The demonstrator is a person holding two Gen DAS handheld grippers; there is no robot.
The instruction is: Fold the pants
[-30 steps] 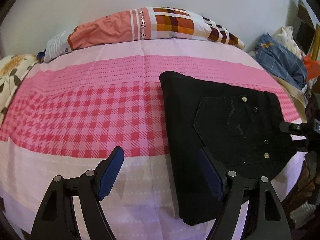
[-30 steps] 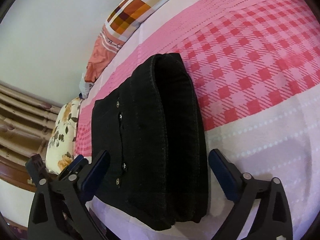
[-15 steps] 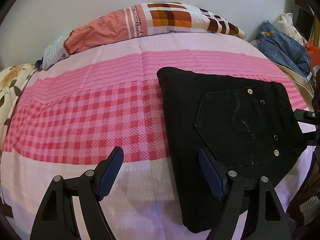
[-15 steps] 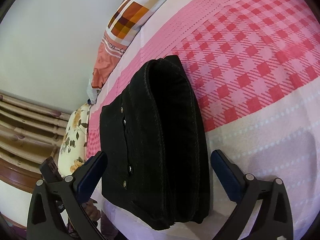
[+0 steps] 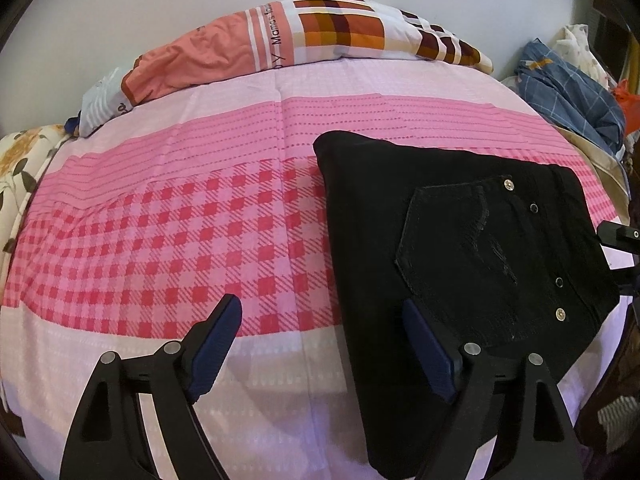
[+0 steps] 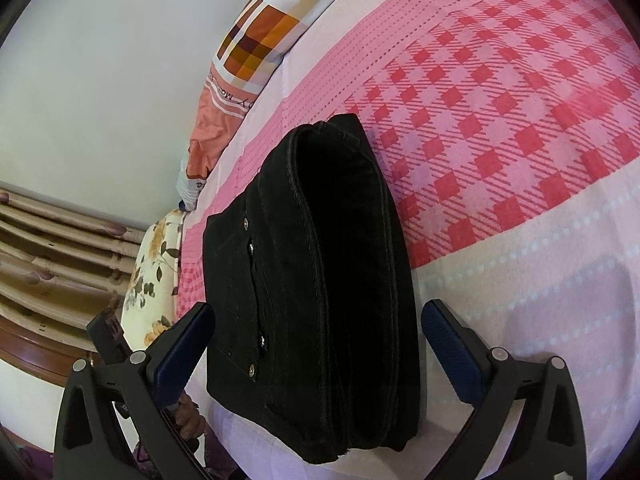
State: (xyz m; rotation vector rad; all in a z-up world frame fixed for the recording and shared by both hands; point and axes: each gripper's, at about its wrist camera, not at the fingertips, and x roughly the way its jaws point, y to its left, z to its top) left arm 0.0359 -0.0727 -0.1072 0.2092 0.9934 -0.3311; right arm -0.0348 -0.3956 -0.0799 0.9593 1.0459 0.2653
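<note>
Left gripper (image 5: 322, 344) is spread wide with nothing between its fingers, hovering off the bed; right gripper (image 6: 318, 350) is likewise spread wide and empty, its fingers either side of the near end of the bundle without touching it as far as I can tell.

Bed sheet (image 5: 168, 240), pink check with pale bands, takes up most of both views. Soft, slightly domed surface, so anything stacked near its edge could tip or slide off.

Pants (image 5: 460, 264), black denim, lie folded into a compact thick rectangle on the right part of the bed, close to the near edge, back pocket and rivets facing up. In the right wrist view the pants (image 6: 320, 280) show several stacked layers with a rounded fold at the far end. Fold looks essentially done.

Risks, my judgement:
- stiff denim may spring open at the rounded fold since nothing is pressing it down
- near corner sits close to the bed edge, so a nudge from either gripper could drag it over
- a spread finger catching the loose layered end would peel layers apart and skew the stack
- closing on only the top layer would lift it and undo the fold

Pillow (image 5: 304, 36), patterned orange and white, lies at the far side, well apart from the pants. Clothes pile (image 5: 572, 80) at far right, also apart.
</note>
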